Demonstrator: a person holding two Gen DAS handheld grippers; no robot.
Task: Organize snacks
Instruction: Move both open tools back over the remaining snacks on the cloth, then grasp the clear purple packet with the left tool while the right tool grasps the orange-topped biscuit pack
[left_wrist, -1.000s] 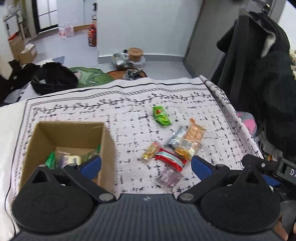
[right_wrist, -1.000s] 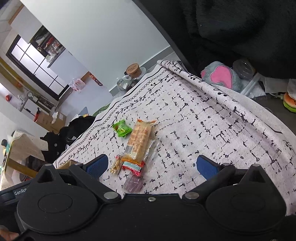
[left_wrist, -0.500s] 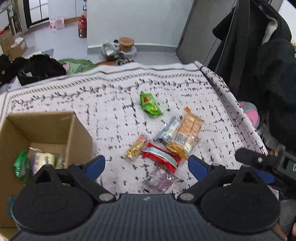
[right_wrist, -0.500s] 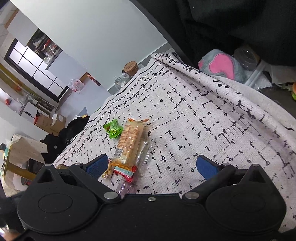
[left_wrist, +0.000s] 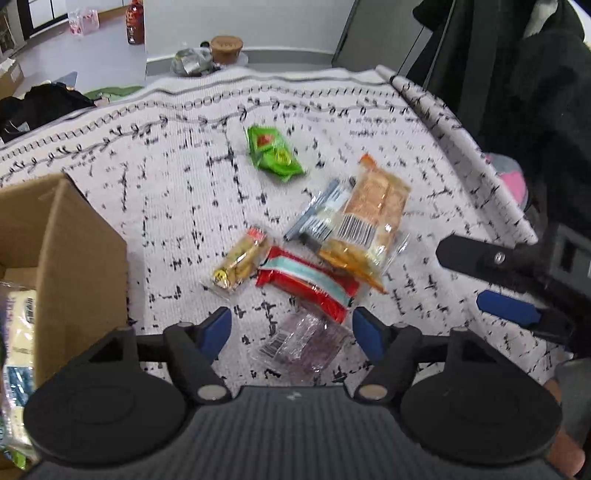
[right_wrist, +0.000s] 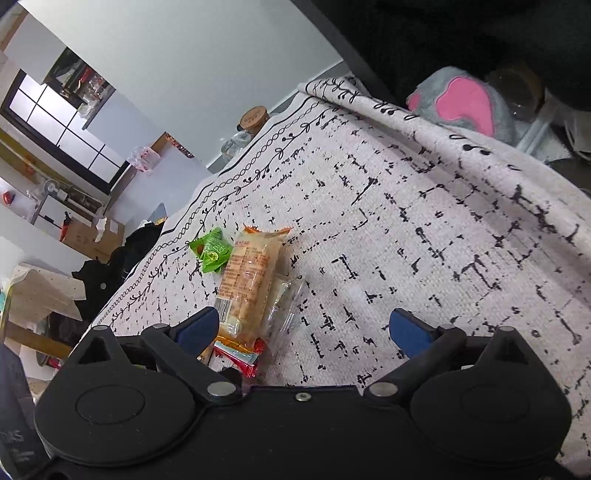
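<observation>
Snacks lie loose on the patterned cloth: a green packet (left_wrist: 274, 153), an orange cracker pack (left_wrist: 373, 214), a silver-blue bar (left_wrist: 317, 216), a small yellow packet (left_wrist: 238, 263), a red-and-teal bar (left_wrist: 308, 282) and a clear purple packet (left_wrist: 301, 341). My left gripper (left_wrist: 291, 330) stands open just above the purple packet, fingers either side of it. A cardboard box (left_wrist: 62, 251) at the left holds some snacks. My right gripper (right_wrist: 303, 328) is open and empty, low over the cloth beside the cracker pack (right_wrist: 251, 273) and green packet (right_wrist: 212, 249). It also shows at the right (left_wrist: 506, 280).
The cloth's right edge (left_wrist: 461, 147) drops off toward dark hanging clothes (left_wrist: 517, 74) and a grey-pink plush (right_wrist: 465, 99). Beyond the far edge are a jar with a cork lid (left_wrist: 226, 47) and a black bag (left_wrist: 40, 103) on the floor.
My left gripper has swung right from over the box and come down over the snack pile, now astride the purple packet. The right gripper has edged closer to the cracker pack.
</observation>
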